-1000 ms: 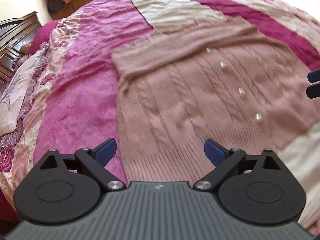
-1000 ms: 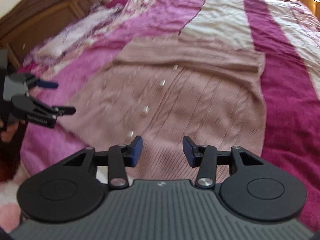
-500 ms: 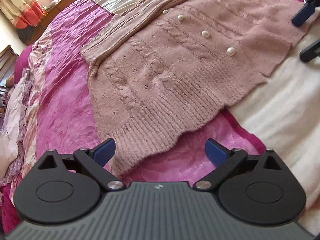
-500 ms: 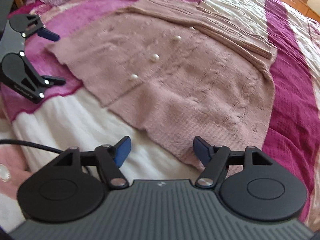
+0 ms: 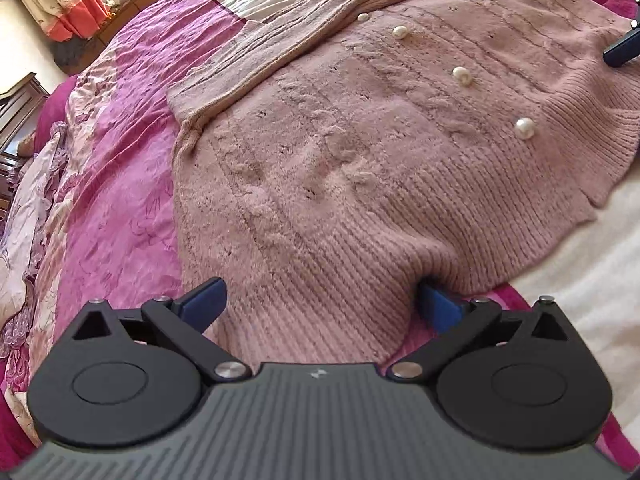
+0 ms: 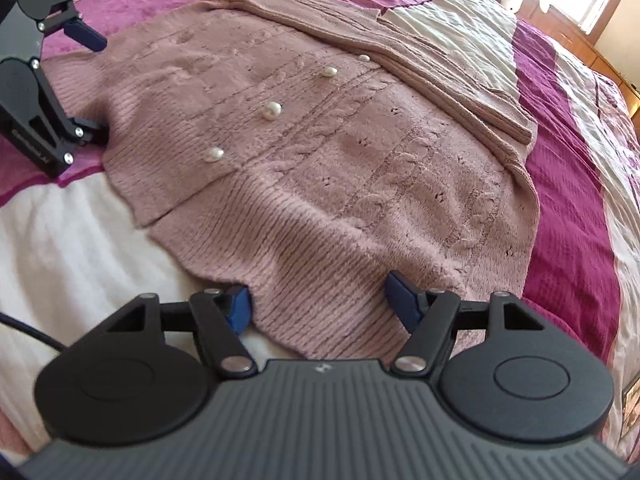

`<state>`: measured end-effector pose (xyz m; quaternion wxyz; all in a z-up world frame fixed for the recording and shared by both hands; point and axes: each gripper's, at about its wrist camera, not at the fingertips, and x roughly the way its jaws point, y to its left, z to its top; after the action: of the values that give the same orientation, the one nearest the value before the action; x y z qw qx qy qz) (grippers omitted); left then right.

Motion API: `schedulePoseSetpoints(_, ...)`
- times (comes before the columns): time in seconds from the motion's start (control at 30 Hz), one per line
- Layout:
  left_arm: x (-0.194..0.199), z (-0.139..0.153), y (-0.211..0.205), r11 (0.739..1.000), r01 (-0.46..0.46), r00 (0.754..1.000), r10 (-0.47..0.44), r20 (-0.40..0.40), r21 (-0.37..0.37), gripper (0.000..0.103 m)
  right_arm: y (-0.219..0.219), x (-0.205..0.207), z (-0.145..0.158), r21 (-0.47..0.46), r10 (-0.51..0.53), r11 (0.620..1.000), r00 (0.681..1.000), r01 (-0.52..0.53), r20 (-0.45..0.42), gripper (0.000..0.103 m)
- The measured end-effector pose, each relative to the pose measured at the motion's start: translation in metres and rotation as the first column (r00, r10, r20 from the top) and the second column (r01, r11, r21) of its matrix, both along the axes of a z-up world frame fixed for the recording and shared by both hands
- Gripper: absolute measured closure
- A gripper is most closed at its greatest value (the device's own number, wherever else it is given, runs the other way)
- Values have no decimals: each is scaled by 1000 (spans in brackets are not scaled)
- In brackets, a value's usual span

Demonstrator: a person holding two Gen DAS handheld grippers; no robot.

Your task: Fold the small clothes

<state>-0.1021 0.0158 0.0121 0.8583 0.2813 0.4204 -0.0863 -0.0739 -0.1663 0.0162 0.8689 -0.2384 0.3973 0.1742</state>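
A dusty-pink knitted cardigan (image 5: 360, 152) with pearl buttons (image 5: 524, 128) lies flat on the bed, sleeves folded across its top. My left gripper (image 5: 320, 304) stands open at the ribbed hem's left corner, one blue finger over the knit and the other tucked under the hem's edge. In the right wrist view the same cardigan (image 6: 340, 168) spreads ahead. My right gripper (image 6: 318, 296) is open at the hem's right part, its fingers straddling the ribbed edge. The left gripper (image 6: 84, 84) also shows at the far left there, and a right fingertip (image 5: 622, 50) at the left view's edge.
The bed carries a quilt in magenta (image 5: 132, 128) and cream (image 6: 60, 248) bands. Dark wooden furniture (image 5: 16, 104) stands at the left, and a wooden dresser (image 6: 580, 40) under a bright window lies beyond the bed. A hanging patterned cloth (image 5: 52, 0) is in the far corner.
Both grippers have dropped low and moved forward to the cardigan's hem, which now lies between their open fingers. The cardigan itself has not shifted.
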Motion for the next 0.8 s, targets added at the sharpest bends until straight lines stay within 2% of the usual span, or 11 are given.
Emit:
schedulePoseSetpoints(0.07, 3, -2, 0, 1000, 0, 1000, 0, 8, -3, 0, -2, 2, -2, 10, -9, 1000, 1000, 9, 8, 35)
schedulePoseSetpoints(0.1, 5, -3, 0, 1000, -1, 1000, 1, 8, -8, 1, -3, 3, -2, 19, -14, 1000, 1000, 14, 10, 38)
schedulePoseSetpoints(0.2, 6, -2, 3, 999, 4, 1000, -3, 11, -39, 8, -6, 4, -3, 40, -24, 999, 1000, 23, 17, 44)
schedulePoseSetpoints(0.3, 4, 1, 4, 997, 9, 1000, -7, 30, -71, 24, -5, 3, -2, 50, -24, 998, 999, 23, 31, 55)
schedulePoseSetpoints(0.37, -1, 4, 3, 996, 10, 999, -6, 44, -92, 48, -6, 1, 0, 69, -29, 997, 999, 26, 42, 68)
schedulePoseSetpoints(0.4, -2, 6, 3, 994, 7, 999, -2, 45, -107, 54, -6, 0, 1, 80, -31, 996, 999, 27, 43, 76)
schedulePoseSetpoints(0.47, -3, 8, 2, 993, -11, 999, 17, 50, -117, 72, -7, 1, 5, 100, -43, 994, 998, 38, 50, 81)
schedulePoseSetpoints(0.53, -4, 12, 5, 989, -31, 997, 40, 60, -147, 79, -7, 1, 9, 111, -52, 993, 996, 44, 70, 84)
schedulePoseSetpoints(0.67, -2, 22, 12, 973, -74, 993, 91, 69, -220, 87, -6, -1, 17, 132, -61, 990, 992, 46, 110, 85)
schedulePoseSetpoints(0.8, -6, 32, 14, 962, -85, 987, 117, 111, -261, 89, -7, -3, 26, 152, -80, 987, 983, 55, 163, 86)
